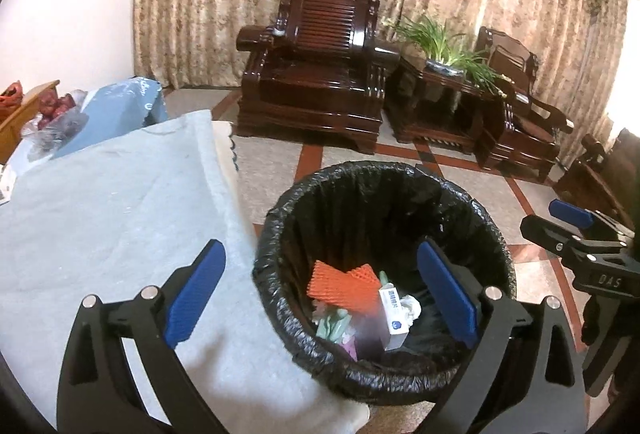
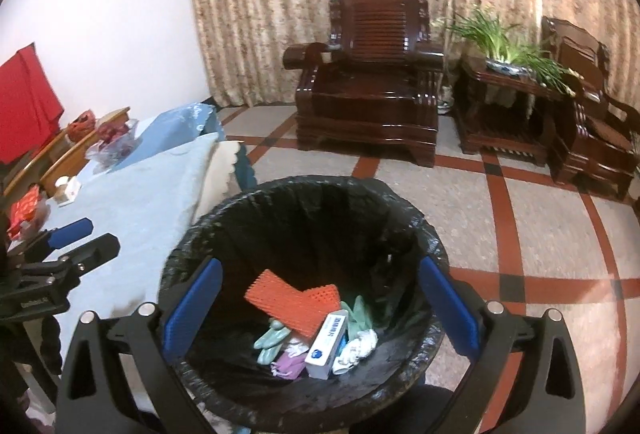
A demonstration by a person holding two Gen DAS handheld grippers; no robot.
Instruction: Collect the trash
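Each gripper is black, with two angular arms ending in ribbed blue pads. The left gripper shows round silver pins at its linkage joints and triangular cut-outs in the arms; the right gripper is built the same. Seen from the left wrist, the right gripper's body carries small silver screws and pale lettering.

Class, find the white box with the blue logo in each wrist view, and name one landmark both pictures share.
Left wrist view: white box lies in the black-lined bin, lower centre, right of the orange mesh.
Right wrist view: white box in the bin, bottom centre, below the orange mesh.
Shared landmark: the dark wooden armchair before the curtain.
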